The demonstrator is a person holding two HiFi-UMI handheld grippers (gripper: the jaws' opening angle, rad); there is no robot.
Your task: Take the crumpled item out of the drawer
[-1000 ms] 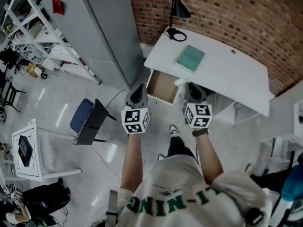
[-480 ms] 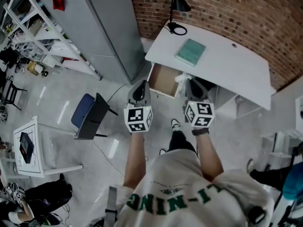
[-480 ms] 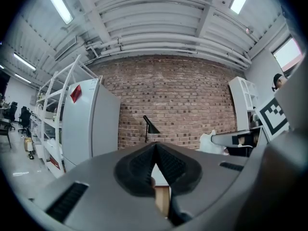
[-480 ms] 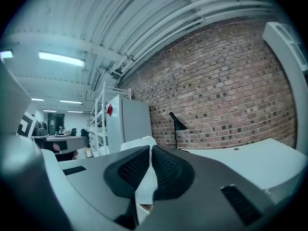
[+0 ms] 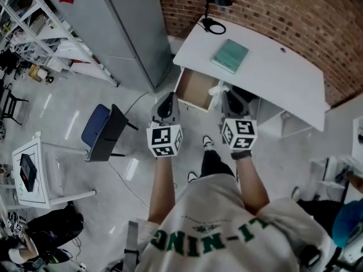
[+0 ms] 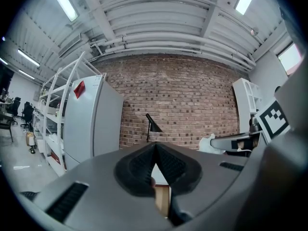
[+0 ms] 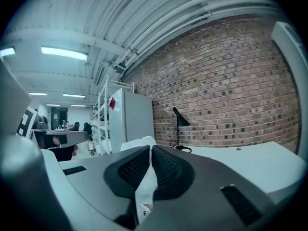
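**A:** Where is the crumpled white paper-like item (image 7: pixel 144 186) now?

**B:** It's pinched in my right claw (image 7: pixel 150 150), jaws closed on it. It runs lengthwise along the jaws, and a puff pokes past the tips on the far side. It sits at the right edge of the open drawer with the bare brown bottom (image 5: pixel 194 89), just below the near rim of the white worktop (image 5: pixel 272 78).

**A:** And the other one?

**B:** My left claw (image 6: pixel 155 148) is closed on nothing, near the drawer's left front. I judge the right one should pull nearer, clear of the drawer.
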